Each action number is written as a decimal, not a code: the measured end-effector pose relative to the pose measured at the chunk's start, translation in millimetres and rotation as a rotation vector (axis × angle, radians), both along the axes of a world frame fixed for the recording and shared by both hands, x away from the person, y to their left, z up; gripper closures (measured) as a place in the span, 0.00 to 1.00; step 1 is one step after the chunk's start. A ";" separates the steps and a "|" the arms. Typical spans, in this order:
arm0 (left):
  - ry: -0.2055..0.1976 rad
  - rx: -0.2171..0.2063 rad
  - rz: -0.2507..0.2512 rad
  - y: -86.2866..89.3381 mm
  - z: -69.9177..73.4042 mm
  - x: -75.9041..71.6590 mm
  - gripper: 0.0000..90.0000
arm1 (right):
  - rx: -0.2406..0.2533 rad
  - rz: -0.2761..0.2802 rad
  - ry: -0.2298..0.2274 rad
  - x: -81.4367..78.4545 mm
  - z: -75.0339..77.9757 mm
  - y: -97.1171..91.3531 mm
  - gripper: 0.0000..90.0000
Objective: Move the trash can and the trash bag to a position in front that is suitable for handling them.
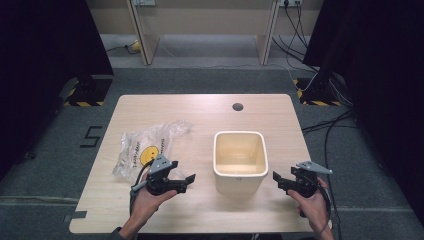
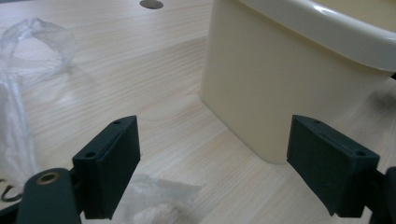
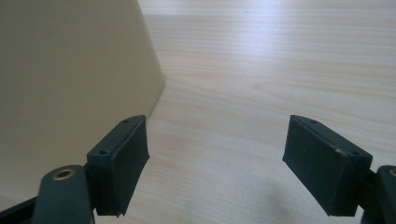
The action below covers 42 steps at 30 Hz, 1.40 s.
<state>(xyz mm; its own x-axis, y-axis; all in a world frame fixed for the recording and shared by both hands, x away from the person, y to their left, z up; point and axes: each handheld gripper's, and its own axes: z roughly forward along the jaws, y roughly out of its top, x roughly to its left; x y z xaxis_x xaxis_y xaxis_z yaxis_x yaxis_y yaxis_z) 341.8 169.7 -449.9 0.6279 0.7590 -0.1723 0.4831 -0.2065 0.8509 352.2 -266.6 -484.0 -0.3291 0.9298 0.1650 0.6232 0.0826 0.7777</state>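
left gripper (image 1: pixel 186 180): jaws spread wide, nothing pinched, hovering between bag and bin
right gripper (image 1: pixel 278 179): spread too, empty, just right of the bin
plastic bag (image 1: pixel 145 147): crumpled flat on the table (image 1: pixel 200 112), left of the bin
bin (image 1: pixel 240 159): cream, looks empty
progress: barely begun, I'd say; bag not yet picked up
writing: yellow smiley plus printed text, too small to read

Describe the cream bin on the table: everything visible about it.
The cream bin is a rectangular, open-topped tub of smooth, glossy plastic by its look, with rounded corners, a thick rolled rim and walls that taper slightly downward. It stands upright on the wooden table, right of centre, and looks empty. Nothing grips it: the left gripper and the right gripper flank it near its front, both open and apart from its walls. The crumpled clear plastic bag lies to its left, not touching it.
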 end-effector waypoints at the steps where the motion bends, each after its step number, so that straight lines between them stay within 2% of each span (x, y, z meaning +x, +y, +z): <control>1: 0.014 -0.003 0.000 -4.1 -2.2 5.4 0.19 | -0.005 0.007 -0.004 3.0 0.3 4.0 0.24; 4: 0.024 -0.001 0.007 -10.1 -3.5 12.5 0.19 | -0.005 0.020 -0.002 5.1 0.8 8.8 0.24; 11: 0.019 0.005 0.001 -22.5 -1.7 25.1 0.19 | -0.002 0.026 -0.006 10.3 1.7 15.2 0.24; 13: 0.020 -0.004 0.006 -25.5 -0.9 28.1 0.19 | 0.003 0.033 -0.005 12.2 1.7 18.2 0.24; 17: 0.016 -0.004 -0.007 -33.8 0.4 31.8 0.19 | 0.012 0.055 -0.007 13.8 2.6 26.8 0.24; 20: 0.019 -0.007 -0.012 -38.3 0.4 32.8 0.19 | 0.000 0.064 -0.009 14.7 3.1 33.6 0.26; 28: 0.031 -0.005 -0.007 -37.0 -2.9 34.0 0.19 | -0.002 0.072 -0.004 15.9 2.4 41.6 0.26; 37: 0.032 0.018 0.039 -27.7 -3.3 39.8 0.21 | -0.022 0.075 -0.009 27.6 4.2 57.8 0.28; 42: 0.024 0.023 0.078 -19.2 1.1 46.3 0.22 | -0.010 0.073 0.002 35.5 4.1 68.4 0.30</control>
